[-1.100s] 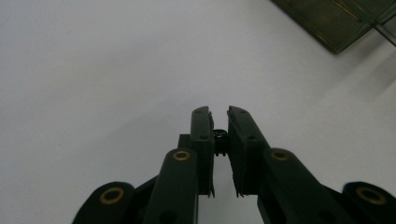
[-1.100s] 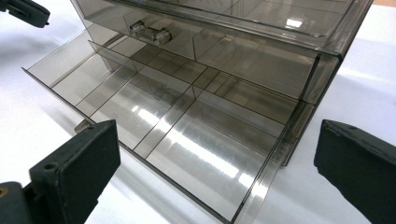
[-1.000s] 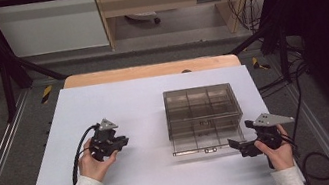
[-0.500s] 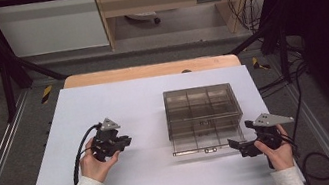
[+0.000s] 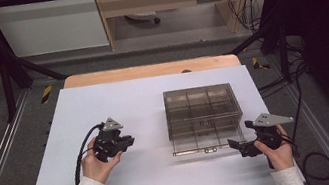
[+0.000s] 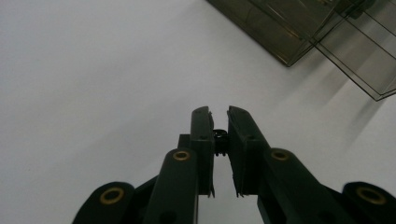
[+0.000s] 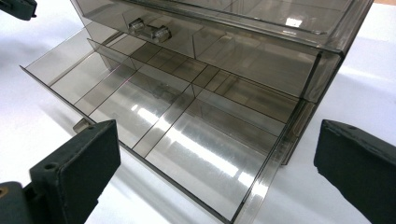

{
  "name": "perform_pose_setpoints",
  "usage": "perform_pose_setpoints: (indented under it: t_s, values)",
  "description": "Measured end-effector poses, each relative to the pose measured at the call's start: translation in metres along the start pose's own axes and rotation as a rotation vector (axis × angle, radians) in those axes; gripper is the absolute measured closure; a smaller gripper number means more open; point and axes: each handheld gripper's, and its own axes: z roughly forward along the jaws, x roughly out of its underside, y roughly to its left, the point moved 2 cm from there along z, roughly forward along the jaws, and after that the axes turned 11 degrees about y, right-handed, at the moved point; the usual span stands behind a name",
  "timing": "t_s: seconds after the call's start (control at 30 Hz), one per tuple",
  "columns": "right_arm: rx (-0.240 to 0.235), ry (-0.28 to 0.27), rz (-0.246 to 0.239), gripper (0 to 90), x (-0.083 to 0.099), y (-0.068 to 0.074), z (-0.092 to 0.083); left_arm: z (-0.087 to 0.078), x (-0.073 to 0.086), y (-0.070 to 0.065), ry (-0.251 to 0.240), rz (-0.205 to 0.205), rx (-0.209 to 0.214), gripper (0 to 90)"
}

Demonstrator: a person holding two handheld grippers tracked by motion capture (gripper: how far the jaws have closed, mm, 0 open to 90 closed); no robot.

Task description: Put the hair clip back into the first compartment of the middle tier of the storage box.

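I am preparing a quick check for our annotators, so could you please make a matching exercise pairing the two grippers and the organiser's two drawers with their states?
Things:
1. left gripper
2. right gripper
3. lower drawer
4. upper drawer

States:
A. pulled out, empty
B. jaws wide apart
C. pushed in
D. jaws nearly together, holding nothing

Pairs: 1-D, 2-B, 3-A, 4-C

light: bright table (image 5: 125,109), dark surroundings | glare: drawer (image 7: 187,135) | focus: slightly soft
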Motion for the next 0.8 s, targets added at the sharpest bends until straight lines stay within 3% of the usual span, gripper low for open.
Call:
perform_pose_setpoints:
  t_s: [0.8]
  values:
    - [0.0, -0.001, -0.001, 1.1, 0.0, 0.0, 0.0, -0.005, -0.007, -0.017, -0.018, 0.023, 0.039, 80.2]
